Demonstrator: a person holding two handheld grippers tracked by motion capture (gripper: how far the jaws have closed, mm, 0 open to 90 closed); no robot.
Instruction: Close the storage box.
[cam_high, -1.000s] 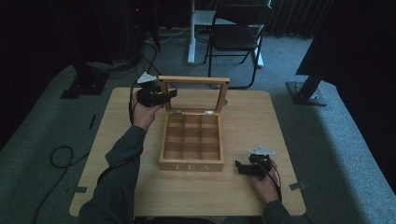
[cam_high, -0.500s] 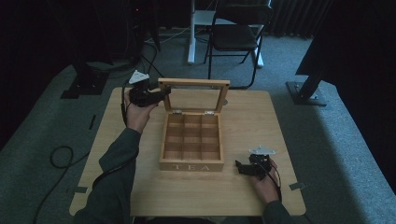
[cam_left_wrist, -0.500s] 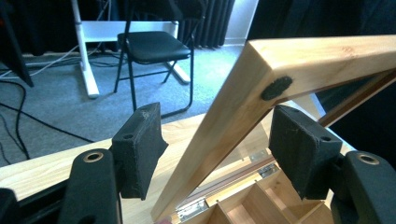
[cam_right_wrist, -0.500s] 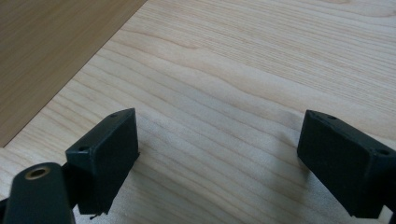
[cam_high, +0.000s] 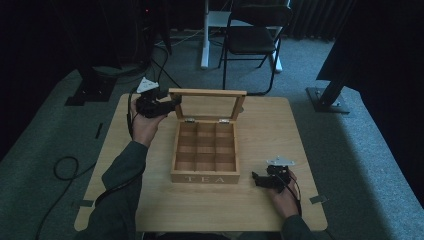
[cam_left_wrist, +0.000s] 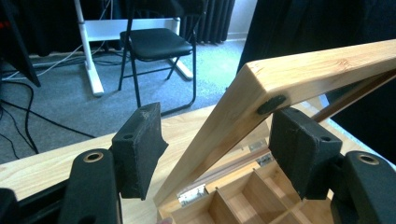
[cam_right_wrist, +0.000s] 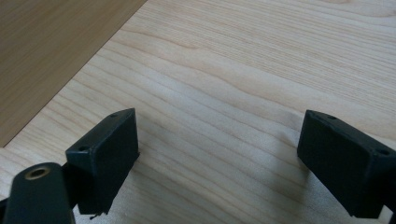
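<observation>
Left gripper (cam_high: 172, 102) jaws wide astride the raised lid (cam_high: 207, 93) corner, lid upright, long axis crosswise

"TEA" on wooden box (cam_high: 205, 178) front wall (pale capitals)

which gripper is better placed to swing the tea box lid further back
Left. The left gripper already straddles the lid corner, jaws open around it. The right gripper rests on the table beside the box front.

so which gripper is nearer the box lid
Left. The left gripper has its open jaws around the raised lid corner; the right gripper rests on the table beside the box front, away from the lid.
</observation>
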